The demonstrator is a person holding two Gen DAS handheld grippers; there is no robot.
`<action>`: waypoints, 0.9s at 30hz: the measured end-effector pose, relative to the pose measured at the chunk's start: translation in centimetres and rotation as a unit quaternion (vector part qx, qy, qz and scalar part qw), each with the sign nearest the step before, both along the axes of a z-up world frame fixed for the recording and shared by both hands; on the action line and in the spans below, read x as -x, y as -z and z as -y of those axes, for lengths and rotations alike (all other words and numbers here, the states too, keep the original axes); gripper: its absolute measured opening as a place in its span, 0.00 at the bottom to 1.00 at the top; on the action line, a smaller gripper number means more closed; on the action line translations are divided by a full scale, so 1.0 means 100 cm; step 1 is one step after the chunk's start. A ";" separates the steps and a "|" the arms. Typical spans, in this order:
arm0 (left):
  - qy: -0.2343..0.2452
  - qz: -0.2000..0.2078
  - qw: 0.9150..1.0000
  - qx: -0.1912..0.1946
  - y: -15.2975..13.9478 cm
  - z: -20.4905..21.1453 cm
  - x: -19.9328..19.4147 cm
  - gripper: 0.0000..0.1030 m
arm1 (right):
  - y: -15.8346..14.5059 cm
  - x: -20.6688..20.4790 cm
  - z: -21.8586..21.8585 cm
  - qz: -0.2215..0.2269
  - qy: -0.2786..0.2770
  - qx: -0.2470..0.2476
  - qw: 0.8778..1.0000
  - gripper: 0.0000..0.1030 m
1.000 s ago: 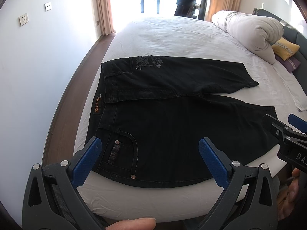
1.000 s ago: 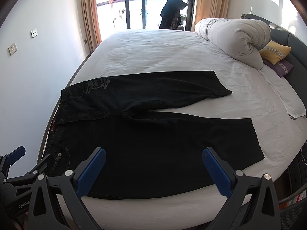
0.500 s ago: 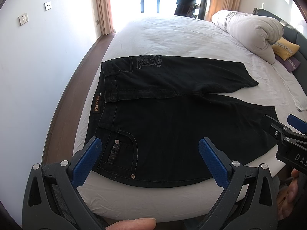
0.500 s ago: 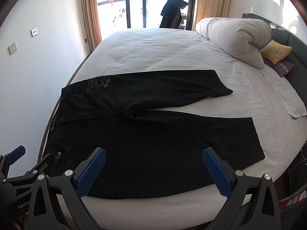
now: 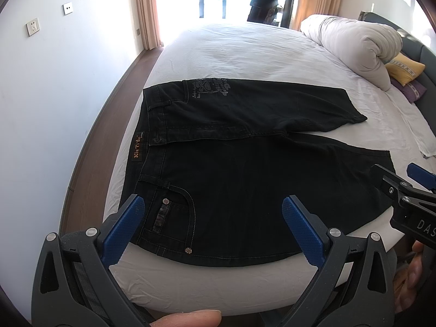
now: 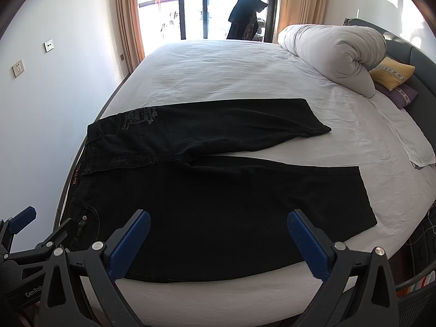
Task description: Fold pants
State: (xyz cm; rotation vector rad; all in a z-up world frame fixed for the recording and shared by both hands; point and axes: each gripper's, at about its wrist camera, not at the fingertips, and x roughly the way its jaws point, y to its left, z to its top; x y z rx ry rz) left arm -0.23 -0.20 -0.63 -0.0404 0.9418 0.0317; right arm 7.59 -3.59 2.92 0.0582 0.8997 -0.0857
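Black pants (image 5: 245, 169) lie flat on the white bed (image 5: 245, 54), waistband to the left, both legs spread to the right. They also show in the right wrist view (image 6: 218, 190). My left gripper (image 5: 212, 218) is open and empty, above the near edge by the front pocket. My right gripper (image 6: 218, 234) is open and empty, above the near leg. The right gripper also shows at the right edge of the left wrist view (image 5: 403, 190). The left gripper shows at the lower left of the right wrist view (image 6: 38, 234).
A rolled white duvet (image 6: 332, 54) and a yellow pillow (image 6: 392, 73) lie at the far right by the dark headboard (image 6: 419, 62). A wall (image 5: 54, 95) and a strip of wood floor run along the bed's left side. A dark garment (image 6: 245, 16) hangs at the window.
Both grippers have shifted only slightly. The pants lie as before.
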 end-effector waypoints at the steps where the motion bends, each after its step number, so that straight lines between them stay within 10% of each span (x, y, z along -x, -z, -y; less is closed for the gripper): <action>1: 0.000 0.000 1.000 0.000 0.000 0.000 0.000 1.00 | 0.001 0.001 -0.001 0.000 0.000 0.000 1.000 1.00; 27: -0.001 -0.007 1.000 0.002 0.009 0.007 0.001 1.00 | 0.015 0.000 -0.011 -0.008 -0.006 0.000 1.000 1.00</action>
